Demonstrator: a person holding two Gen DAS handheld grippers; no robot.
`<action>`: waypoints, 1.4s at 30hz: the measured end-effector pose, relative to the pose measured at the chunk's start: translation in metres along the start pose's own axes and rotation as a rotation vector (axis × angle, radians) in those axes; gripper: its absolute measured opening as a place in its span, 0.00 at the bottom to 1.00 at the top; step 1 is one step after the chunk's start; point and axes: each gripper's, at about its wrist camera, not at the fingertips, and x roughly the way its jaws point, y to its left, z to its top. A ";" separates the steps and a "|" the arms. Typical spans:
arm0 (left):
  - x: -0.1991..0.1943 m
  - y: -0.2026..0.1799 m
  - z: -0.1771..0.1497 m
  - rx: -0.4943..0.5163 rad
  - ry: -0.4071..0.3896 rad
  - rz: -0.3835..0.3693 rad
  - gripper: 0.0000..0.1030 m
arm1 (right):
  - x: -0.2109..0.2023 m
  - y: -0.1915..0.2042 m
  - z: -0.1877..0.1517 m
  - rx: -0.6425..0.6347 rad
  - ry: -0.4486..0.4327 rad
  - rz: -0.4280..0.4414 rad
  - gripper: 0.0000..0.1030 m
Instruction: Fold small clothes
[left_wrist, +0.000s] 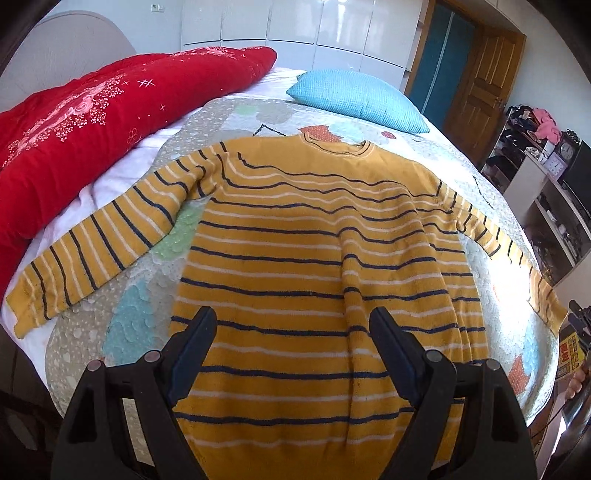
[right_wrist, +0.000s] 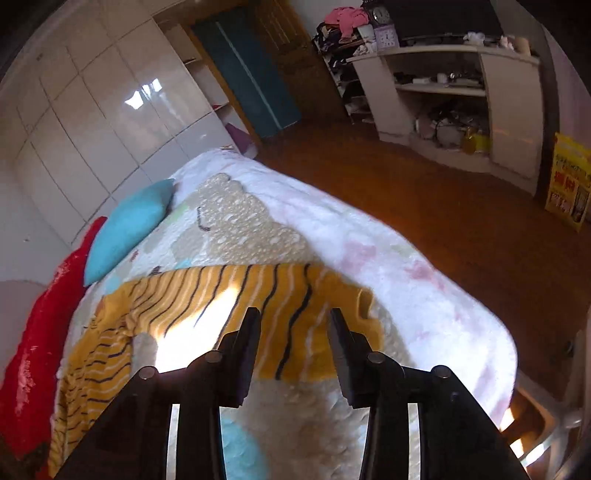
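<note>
A yellow sweater (left_wrist: 295, 236) with dark and white stripes is seen spread flat on a bed (left_wrist: 229, 122), on a quilted cover with pastel patches; its neckline lies toward the far end and its hem toward the camera. Both sleeves are stretched outward: one sleeve is laid toward the red quilt (left_wrist: 92, 122) at the left of the left wrist view, the other toward the sunlit right edge of the bed. A blue pillow (left_wrist: 354, 99) is seen beyond the neckline, near the red quilt but apart from the sweater. The left tool (left_wrist: 291, 321) is held above the lower body of the sweater with its jaws set wide apart; nothing is gripped between them, and whether the fingertips touch the cloth cannot be told. In the right wrist view, the right tool (right_wrist: 293, 317) is seen over the right sleeve near its cuff, its jaws partly apart and empty; the striped cloth lies beyond and beneath the fingertips, and no pad is seen pressing on it. That view is blurred. Past the bed, white wardrobe doors (right_wrist: 96, 122), a brown floor (right_wrist: 461, 229) and a cluttered shelf unit (right_wrist: 450, 99) are visible.
</note>
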 end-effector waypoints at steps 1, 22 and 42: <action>0.002 -0.001 0.000 -0.002 0.005 -0.006 0.81 | 0.000 -0.001 -0.010 0.029 0.032 0.063 0.48; -0.027 0.084 -0.014 -0.161 -0.087 -0.004 0.81 | 0.086 0.121 0.066 0.058 0.013 0.109 0.05; -0.032 0.227 -0.070 -0.440 -0.133 0.095 0.81 | 0.266 0.548 -0.220 -0.913 0.400 0.254 0.14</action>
